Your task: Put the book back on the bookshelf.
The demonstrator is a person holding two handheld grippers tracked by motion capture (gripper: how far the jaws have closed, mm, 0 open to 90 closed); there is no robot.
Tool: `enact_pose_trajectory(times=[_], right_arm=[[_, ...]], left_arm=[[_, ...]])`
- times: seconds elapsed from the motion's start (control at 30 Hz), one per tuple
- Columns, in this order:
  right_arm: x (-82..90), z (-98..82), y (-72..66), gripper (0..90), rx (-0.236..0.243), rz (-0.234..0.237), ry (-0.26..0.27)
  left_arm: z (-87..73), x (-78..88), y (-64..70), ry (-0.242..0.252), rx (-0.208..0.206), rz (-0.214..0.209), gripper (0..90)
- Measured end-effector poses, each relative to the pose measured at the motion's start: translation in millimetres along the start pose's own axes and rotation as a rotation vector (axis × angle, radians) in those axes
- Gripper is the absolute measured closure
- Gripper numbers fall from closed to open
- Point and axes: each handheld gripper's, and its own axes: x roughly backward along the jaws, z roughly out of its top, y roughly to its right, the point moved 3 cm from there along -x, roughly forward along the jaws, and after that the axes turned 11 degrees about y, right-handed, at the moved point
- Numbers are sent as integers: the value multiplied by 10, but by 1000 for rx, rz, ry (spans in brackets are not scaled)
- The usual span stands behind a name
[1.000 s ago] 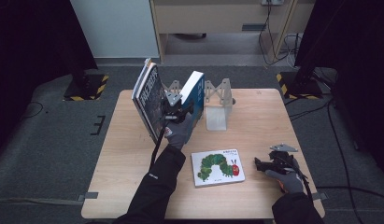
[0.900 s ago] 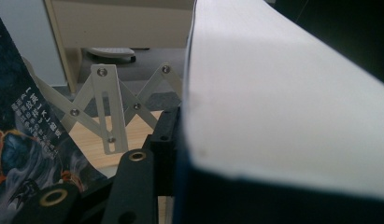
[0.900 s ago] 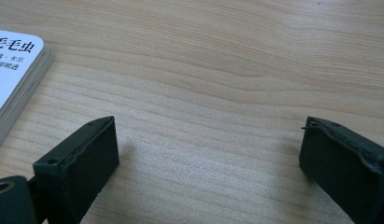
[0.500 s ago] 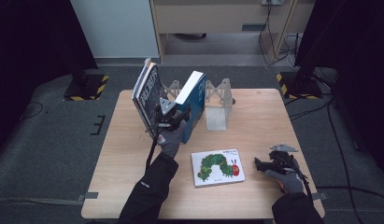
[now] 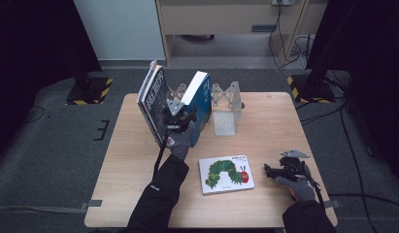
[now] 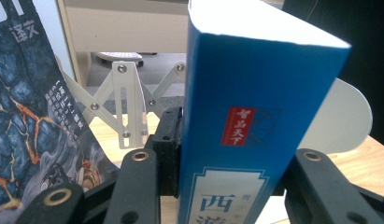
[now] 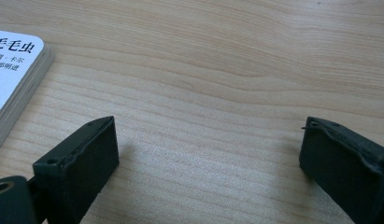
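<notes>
A thick blue book [image 5: 203, 97] stands tilted on the table next to a white folding book rack [image 5: 226, 104]. My left gripper [image 5: 180, 116] is shut on its lower spine. In the left gripper view the blue book [image 6: 245, 116] sits between the jaws, which have just been closing on it, with the rack [image 6: 124, 102] behind. A dark-covered book [image 5: 153, 99] leans at the left, close to the gripper. My right gripper [image 5: 272, 171] rests open on the wood, and between its fingers [image 7: 82, 163] is only bare table.
A white picture book with a green caterpillar [image 5: 226, 174] lies flat near the table's front, left of my right gripper; its corner [image 7: 14, 70] is close to the left jaw. The wooden table [image 5: 270, 121] has bare room at the right. Dark floor surrounds it.
My left forearm has shifted slightly to the left while the blue book stays about where it was. The right gripper has not moved.
</notes>
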Motion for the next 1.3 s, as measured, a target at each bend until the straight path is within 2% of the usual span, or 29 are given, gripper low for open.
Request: enact_pose_trajectory(times=[0.27, 0.43, 0.53, 0.7, 0.8, 0.97, 1.13, 1.3], right_arm=[[-5, 3, -2, 49, 0, 2, 1], [-5, 3, -3, 49, 1, 4, 1], [-3, 3, -7, 49, -2, 4, -1], [-3, 3, -3, 49, 7, 7, -1], [-4, 3, -4, 49, 5, 6, 0], [-4, 3, -4, 49, 6, 6, -1], [-5, 4, -5, 49, 8, 6, -1], [-5, 4, -8, 49, 7, 9, -2]], left_arm=[[26, -144, 41, -13, 7, 13, 583], [14, -179, 80, -9, 6, -19, 567], [-6, -154, 86, -11, 1, -37, 557], [-140, -22, 44, -31, 2, -67, 543], [-199, 17, 11, -24, 6, -78, 551], [-182, 3, 47, -36, -8, -62, 568], [-175, -39, 99, -39, -3, -52, 567], [-161, -118, 172, -52, -8, -55, 558]])
